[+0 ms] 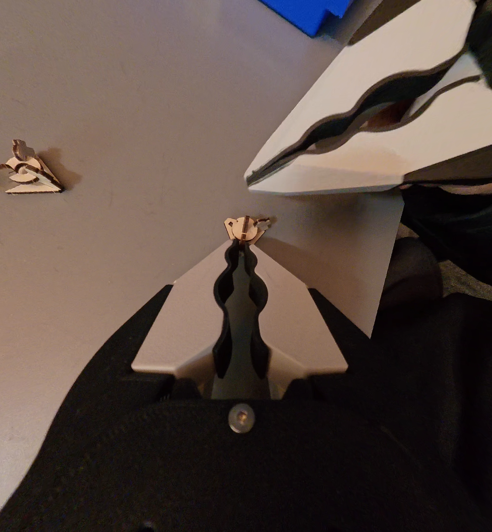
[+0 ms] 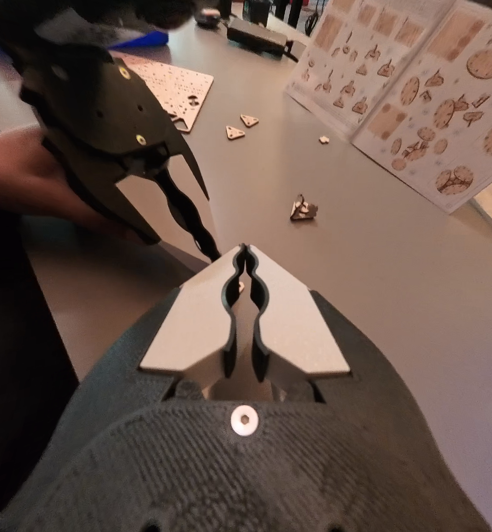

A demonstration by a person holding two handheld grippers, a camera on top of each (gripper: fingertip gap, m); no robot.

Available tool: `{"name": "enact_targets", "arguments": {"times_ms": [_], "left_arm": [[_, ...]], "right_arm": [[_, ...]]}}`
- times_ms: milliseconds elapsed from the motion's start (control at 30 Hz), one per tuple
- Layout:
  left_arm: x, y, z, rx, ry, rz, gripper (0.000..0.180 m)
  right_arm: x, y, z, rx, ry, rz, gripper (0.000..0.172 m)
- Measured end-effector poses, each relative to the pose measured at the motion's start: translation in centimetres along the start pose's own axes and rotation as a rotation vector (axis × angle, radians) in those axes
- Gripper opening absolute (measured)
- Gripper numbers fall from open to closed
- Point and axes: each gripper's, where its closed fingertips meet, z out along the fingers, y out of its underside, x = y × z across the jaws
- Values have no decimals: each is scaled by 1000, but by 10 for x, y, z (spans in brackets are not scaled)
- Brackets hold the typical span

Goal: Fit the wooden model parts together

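Dim warm light, grey table (image 2: pixel 354 288)

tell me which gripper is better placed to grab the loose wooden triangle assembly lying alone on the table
Right: its closed tips look empty, while the left gripper already pinches a small wooden assembly. The loose triangle assembly lies ahead of the right's tips.

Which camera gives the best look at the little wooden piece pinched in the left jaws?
The left wrist view: the small wooden assembly sits sharp and unobstructed at the tips of the left gripper. In the right wrist view only a pale sliver shows through the right gripper's shut jaws.
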Motion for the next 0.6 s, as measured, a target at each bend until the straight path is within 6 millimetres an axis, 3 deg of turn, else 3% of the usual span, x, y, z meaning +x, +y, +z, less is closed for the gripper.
{"name": "enact_targets", "arguments": {"times_ms": [33, 100, 133, 267, 300, 367, 400, 533, 600], "left_arm": [[0, 0, 0, 0, 6, -6, 1], [0, 0, 0, 0, 17, -16, 1], [0, 0, 0, -1, 20, -18, 1], [0, 0, 0, -2, 20, -17, 1], [0, 0, 0, -2, 21, -19, 1], [1, 0, 0, -2, 26, -23, 1], [1, 0, 0, -4, 29, -25, 1], [1, 1, 0, -5, 28, -25, 1], [1, 1, 0, -4, 32, -29, 1]], "right_arm": [[-2, 0, 1, -6, -8, 0, 0], [-4, 25, 12, -146, -19, 5, 0], [-4, 28, 13, -153, -23, 15, 0], [-2, -1, 2, -13, -20, 43, 0], [-2, -1, 2, -14, -16, 44, 0], [-5, 25, 13, -136, -32, 69, 0], [-8, 27, 13, -142, -66, 97, 0], [2, -1, 0, 2, -16, 104, 0], [2, 1, -2, 2, -6, 96, 0]]}}
